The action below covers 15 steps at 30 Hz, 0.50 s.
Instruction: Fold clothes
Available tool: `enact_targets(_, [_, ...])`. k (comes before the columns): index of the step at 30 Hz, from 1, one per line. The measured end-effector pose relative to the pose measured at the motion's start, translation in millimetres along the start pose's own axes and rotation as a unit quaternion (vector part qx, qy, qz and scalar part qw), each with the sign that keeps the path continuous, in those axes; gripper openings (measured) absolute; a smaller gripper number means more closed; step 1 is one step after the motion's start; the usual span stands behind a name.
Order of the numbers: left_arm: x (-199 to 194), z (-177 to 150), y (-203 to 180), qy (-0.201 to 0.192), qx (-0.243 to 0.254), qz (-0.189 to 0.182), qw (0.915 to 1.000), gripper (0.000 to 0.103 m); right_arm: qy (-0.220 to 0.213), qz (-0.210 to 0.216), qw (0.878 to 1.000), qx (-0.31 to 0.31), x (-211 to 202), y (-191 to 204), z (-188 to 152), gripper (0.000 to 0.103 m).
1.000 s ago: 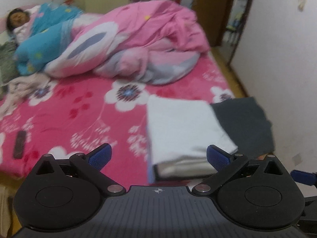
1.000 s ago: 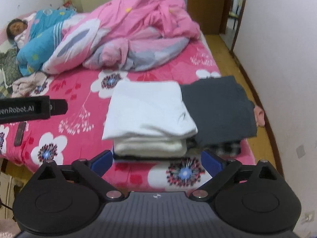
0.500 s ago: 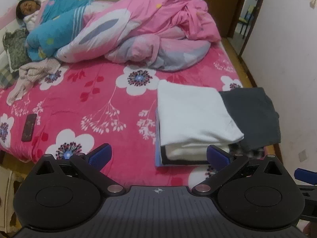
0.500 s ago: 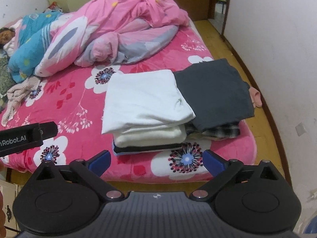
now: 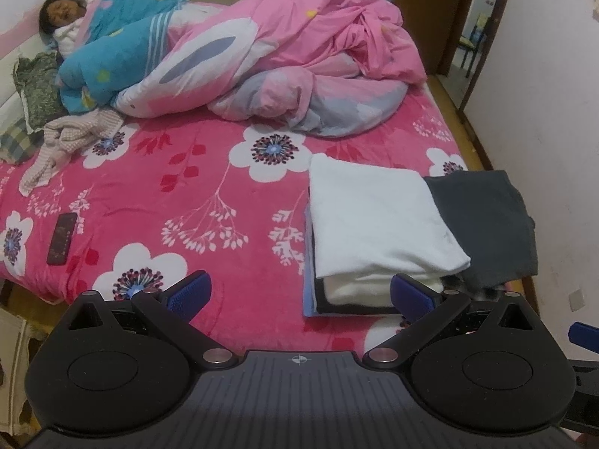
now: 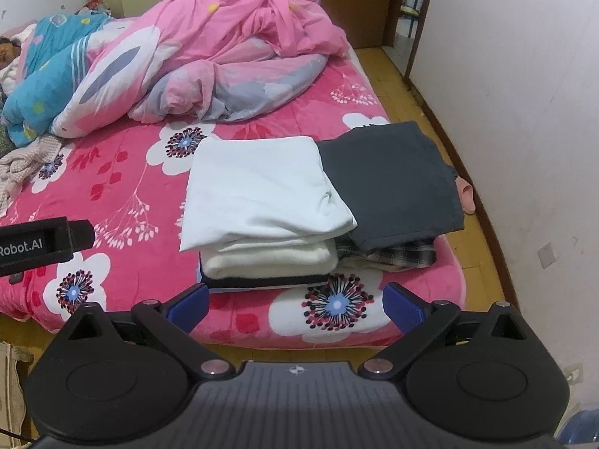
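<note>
Hovering with fingers spread, left gripper (image 5: 298,293) and right gripper (image 6: 295,305) face folded clothes (image 6: 262,202).

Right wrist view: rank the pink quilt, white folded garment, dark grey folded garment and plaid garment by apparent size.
1. pink quilt
2. white folded garment
3. dark grey folded garment, slightly smaller, partly covered by the white one
4. plaid garment, only an edge visible

white garment (image 6: 262,191) | folded, topping stack | dark grey garment (image 6: 389,183) beside, folded
</note>
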<state>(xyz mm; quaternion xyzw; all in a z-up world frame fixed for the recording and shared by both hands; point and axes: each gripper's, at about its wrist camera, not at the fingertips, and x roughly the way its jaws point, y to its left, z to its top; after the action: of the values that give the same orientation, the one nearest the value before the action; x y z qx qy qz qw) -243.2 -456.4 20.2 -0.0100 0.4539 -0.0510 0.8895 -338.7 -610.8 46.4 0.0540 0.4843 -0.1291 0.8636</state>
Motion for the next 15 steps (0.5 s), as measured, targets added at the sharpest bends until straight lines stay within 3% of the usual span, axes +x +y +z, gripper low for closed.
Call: enact_targets(15, [1.8, 3.8, 2.2, -0.002, -0.002, 0.002, 1.0000, 0.103, 0.001, -0.004, 1.000, -0.013, 1.6, 4.2, 2.1, 0.101])
